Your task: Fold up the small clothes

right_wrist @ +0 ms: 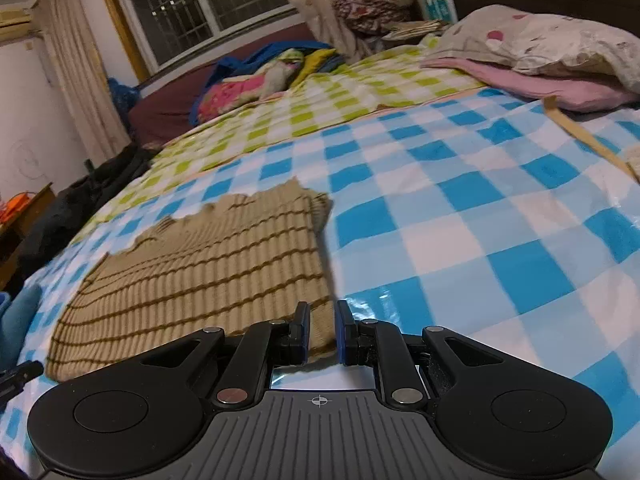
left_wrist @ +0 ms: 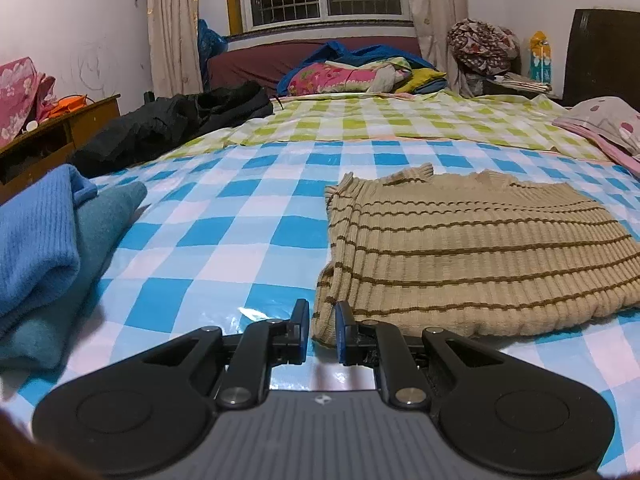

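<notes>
Two slightly parted, empty tongs, left (left_wrist: 323,330) and right (right_wrist: 323,330), flank a soft, floppy tan ribbed brown-striped sweater (left_wrist: 460,256); grip its near corners.

Bed: covered near us by a blue and white checked sheet (left_wrist: 248,216), farther back by a green and white checked sheet (left_wrist: 360,120).
Sweater: a tan striped sweater (left_wrist: 472,256) lies flat, folded, on the blue checks.
Blue clothes: a heap of blue knitwear (left_wrist: 44,248) at the left edge, well apart from the sweater.
Dark jacket: a black jacket (left_wrist: 172,124) at the far left.
Pillow: a spotted pillow (right_wrist: 532,40) on a pink blanket (right_wrist: 532,84), far right.
Bedding pile: colourful bedding (left_wrist: 352,76) at the far end.
</notes>
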### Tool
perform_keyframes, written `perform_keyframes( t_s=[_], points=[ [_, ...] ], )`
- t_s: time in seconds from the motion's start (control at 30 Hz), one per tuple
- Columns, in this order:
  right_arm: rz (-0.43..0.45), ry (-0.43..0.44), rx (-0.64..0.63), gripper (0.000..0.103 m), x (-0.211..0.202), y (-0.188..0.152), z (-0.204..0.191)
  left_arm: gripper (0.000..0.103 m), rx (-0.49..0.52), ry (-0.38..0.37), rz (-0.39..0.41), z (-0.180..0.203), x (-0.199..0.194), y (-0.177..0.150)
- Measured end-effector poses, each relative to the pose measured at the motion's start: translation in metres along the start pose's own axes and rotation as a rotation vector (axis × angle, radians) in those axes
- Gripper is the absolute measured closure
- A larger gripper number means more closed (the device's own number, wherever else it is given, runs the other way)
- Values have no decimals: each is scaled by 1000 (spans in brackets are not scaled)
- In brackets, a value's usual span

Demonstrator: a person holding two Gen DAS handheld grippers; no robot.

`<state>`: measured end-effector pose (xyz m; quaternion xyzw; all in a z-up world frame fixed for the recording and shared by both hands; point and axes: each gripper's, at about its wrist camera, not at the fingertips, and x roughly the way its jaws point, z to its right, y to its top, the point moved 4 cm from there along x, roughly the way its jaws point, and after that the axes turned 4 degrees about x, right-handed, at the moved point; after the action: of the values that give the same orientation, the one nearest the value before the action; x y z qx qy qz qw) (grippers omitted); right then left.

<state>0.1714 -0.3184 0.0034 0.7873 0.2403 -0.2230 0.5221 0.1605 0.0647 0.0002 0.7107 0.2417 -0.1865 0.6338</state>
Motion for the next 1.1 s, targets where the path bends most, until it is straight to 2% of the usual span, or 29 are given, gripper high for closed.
perform_keyframes(
  t_s=[0.33,0.7,0.9,1.1],
  points=[
    [-41,21,2,87,6,-10,4,82,22,-9,-19,18,2,8],
    [-56,44,-4,87,7,-7,1,82,64,56,-111,16,14,-2],
    [-41,66,-30,87,-1,-9,-9,82,54,61,-86,7,-4,0],
    [-35,64,-24,85,0,-12,-12,78,7,26,-64,1,-12,3]
  ],
)
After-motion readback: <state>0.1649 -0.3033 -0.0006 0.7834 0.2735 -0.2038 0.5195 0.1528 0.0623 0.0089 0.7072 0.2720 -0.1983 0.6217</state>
